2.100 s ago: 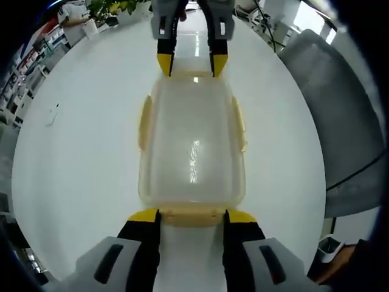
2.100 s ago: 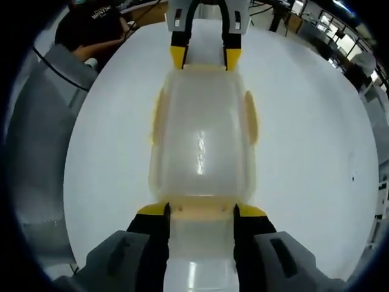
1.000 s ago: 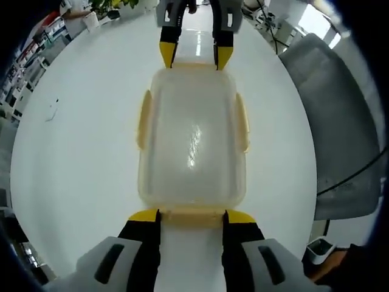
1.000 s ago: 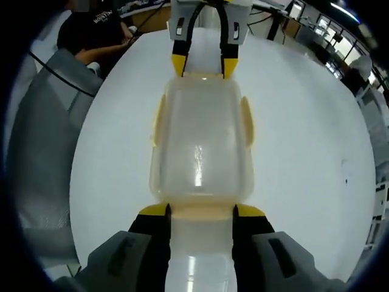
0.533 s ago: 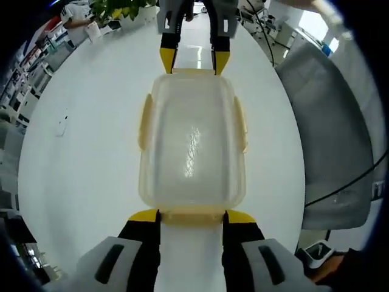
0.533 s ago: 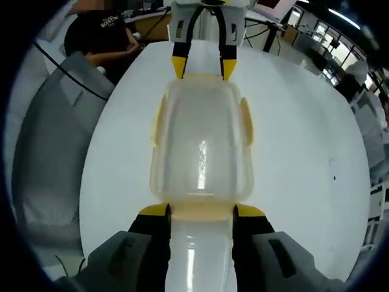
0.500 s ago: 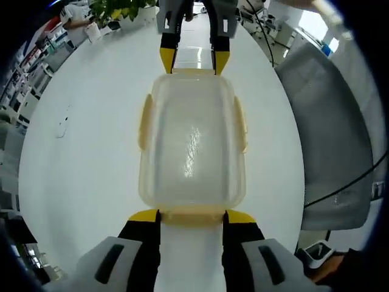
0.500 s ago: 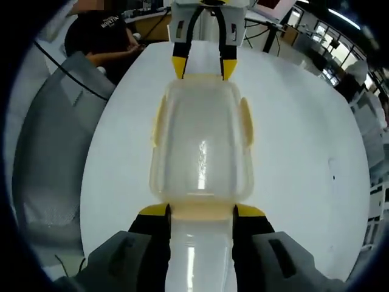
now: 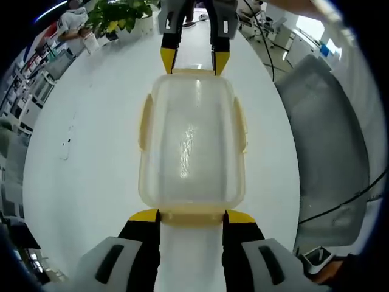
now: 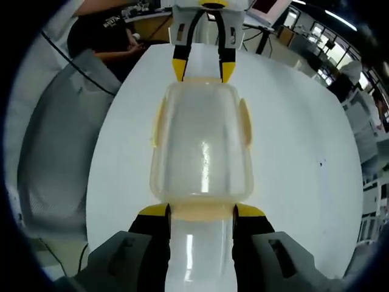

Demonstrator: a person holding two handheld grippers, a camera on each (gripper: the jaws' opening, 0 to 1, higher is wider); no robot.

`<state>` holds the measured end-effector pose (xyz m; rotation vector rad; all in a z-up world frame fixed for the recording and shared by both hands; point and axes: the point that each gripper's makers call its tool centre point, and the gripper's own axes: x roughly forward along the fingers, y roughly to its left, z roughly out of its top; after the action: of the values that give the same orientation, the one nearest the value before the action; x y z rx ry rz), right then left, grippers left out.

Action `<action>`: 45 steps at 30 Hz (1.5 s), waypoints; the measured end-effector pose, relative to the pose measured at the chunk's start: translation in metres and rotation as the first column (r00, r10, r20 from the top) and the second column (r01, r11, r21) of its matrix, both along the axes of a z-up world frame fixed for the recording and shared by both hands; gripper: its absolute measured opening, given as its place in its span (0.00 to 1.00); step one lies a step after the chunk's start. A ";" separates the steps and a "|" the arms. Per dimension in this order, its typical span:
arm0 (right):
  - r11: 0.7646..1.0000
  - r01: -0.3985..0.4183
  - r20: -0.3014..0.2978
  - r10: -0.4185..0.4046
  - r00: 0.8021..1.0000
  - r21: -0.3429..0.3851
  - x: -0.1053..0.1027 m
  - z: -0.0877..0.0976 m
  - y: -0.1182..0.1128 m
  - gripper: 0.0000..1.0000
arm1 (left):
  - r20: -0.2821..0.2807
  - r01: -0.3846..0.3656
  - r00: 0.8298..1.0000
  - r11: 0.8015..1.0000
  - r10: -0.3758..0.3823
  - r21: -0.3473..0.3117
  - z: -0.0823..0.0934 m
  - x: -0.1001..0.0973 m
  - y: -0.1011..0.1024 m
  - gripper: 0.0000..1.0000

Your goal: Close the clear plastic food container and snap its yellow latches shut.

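The clear plastic food container (image 9: 191, 146) with its lid on hangs between both grippers, above the white table. Yellow side latches (image 9: 144, 121) (image 9: 240, 125) lie flat against its long sides. My left gripper (image 9: 191, 216) is shut on the near end, its jaws flanking the yellow end latch (image 9: 191, 214). At the far end my right gripper (image 9: 189, 61) holds the opposite edge. In the right gripper view the container (image 10: 202, 149) runs from my right gripper (image 10: 202, 212) up to the left gripper (image 10: 199, 70), with side latches (image 10: 158, 125) (image 10: 245, 121) folded down.
A round white table (image 9: 91, 152) lies below, with a small dark mark (image 9: 65, 143) on it. A grey chair (image 9: 322, 140) stands beside it. A potted plant (image 9: 115, 12) sits at the far edge. A person in a black shirt (image 10: 103, 30) sits behind another grey chair (image 10: 55, 152).
Both views have pulled back from the table, which looks smaller and more distant. The container has kept its place between the two grippers and has risen with them.
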<state>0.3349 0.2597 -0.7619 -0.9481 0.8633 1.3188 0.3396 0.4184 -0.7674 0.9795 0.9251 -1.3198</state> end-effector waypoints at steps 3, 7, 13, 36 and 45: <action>1.000 0.002 0.002 -0.002 1.000 -0.003 0.001 0.001 -0.009 0.36 | 0.001 0.003 1.000 1.000 -0.003 -0.005 0.001 0.000 -0.011 0.33; 1.000 0.008 -0.002 -0.008 1.000 -0.020 0.000 0.000 -0.025 0.36 | -0.005 0.008 1.000 1.000 -0.008 -0.003 0.000 0.001 -0.027 0.33; 1.000 0.025 -0.010 -0.026 1.000 -0.017 -0.003 0.001 -0.049 0.36 | -0.007 0.021 1.000 1.000 -0.021 -0.014 0.001 0.001 -0.050 0.33; 0.995 0.055 -0.023 -0.057 0.998 -0.084 -0.007 -0.005 -0.131 0.36 | -0.015 0.030 0.999 1.000 -0.030 -0.001 -0.002 0.004 -0.130 0.33; 0.993 0.065 -0.018 -0.067 0.998 -0.096 -0.001 -0.010 -0.159 0.36 | -0.013 0.036 0.999 0.999 -0.036 -0.009 -0.002 0.007 -0.160 0.33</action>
<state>0.3337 0.1004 -0.7716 -0.9727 0.9734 1.2419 0.3465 0.2584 -0.7692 0.9855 0.9152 -1.3608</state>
